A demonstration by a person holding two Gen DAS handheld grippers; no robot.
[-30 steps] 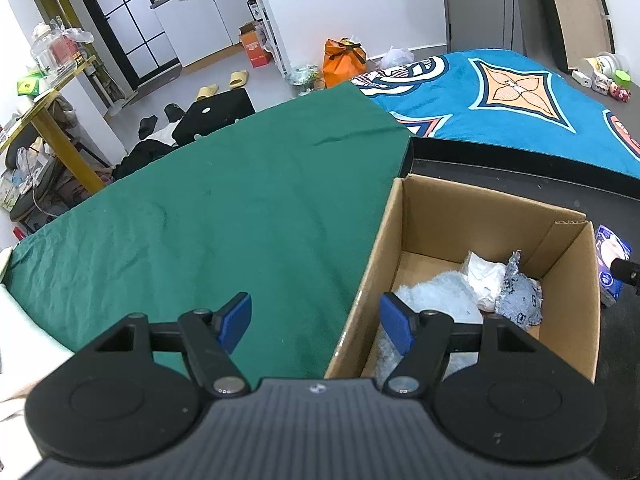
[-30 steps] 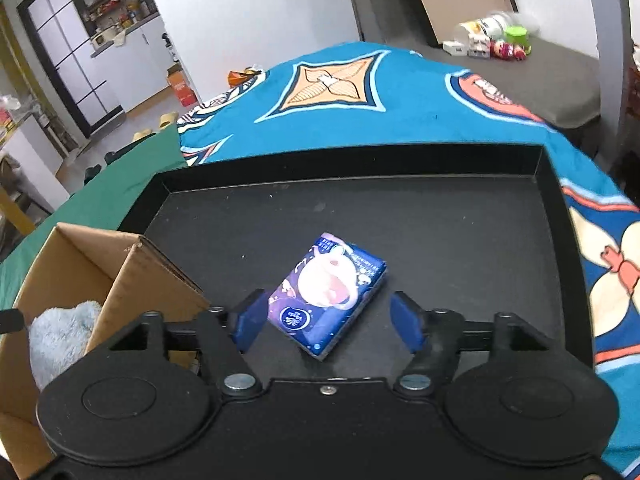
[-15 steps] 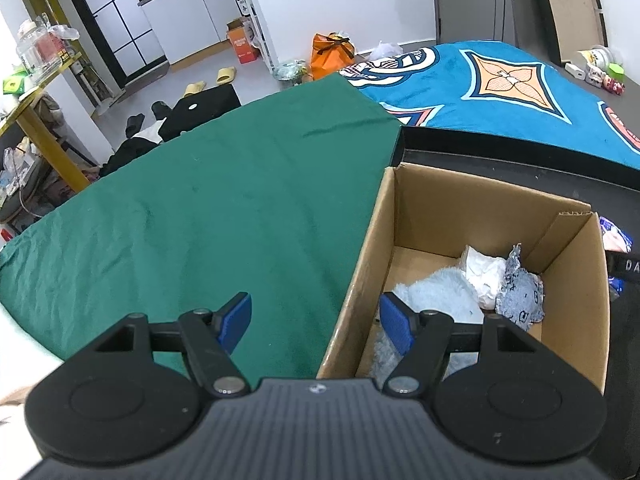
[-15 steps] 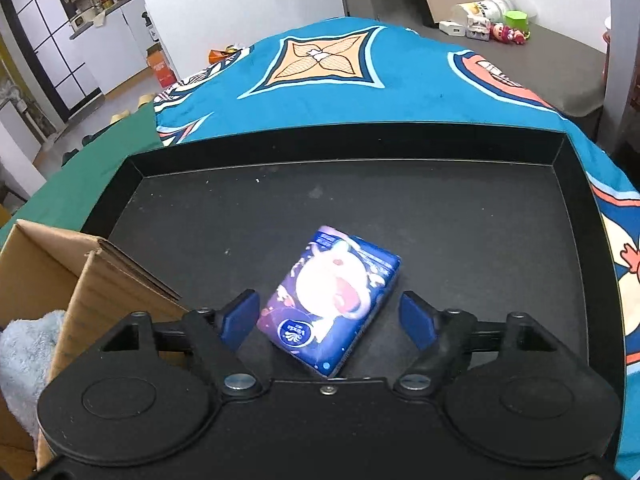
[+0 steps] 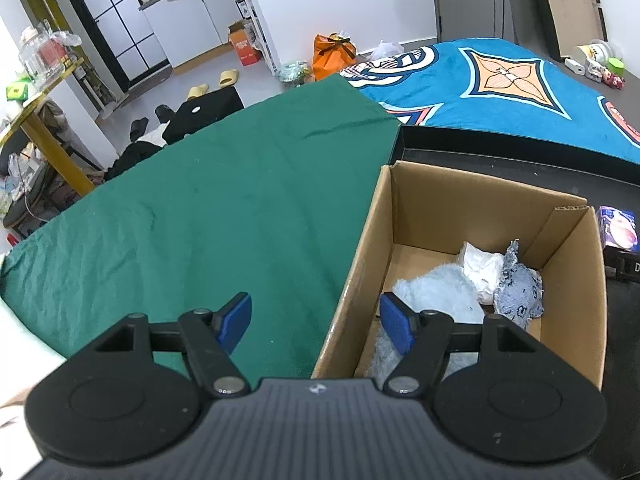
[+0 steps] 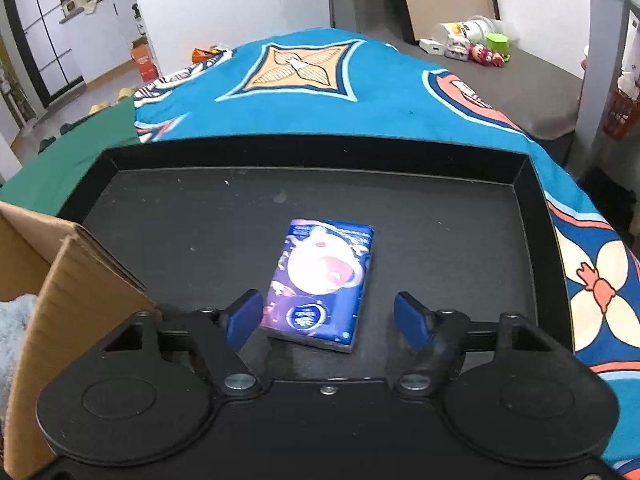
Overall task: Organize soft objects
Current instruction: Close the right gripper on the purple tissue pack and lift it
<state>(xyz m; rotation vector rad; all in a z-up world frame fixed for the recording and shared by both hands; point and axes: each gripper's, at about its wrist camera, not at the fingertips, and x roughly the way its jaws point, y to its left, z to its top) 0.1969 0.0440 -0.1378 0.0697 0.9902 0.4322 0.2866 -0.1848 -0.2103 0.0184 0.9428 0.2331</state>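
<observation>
Though roomy, box point(image 5: 472, 200): towel point(image 5: 436, 292), rags point(image 5: 520, 292).

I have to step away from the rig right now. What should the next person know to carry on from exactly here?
Left gripper: open, holding nothing, poised over the near left wall of the cardboard box.
Right gripper: jaws closing around the tissue pack, pads not pressing it.
Tissue pack lies flat on the black tray, beside the box.
Done: fluffy blue cloth, white cloth and grey cloth are in the box.
Left: grip the pack and put it in the box.
</observation>
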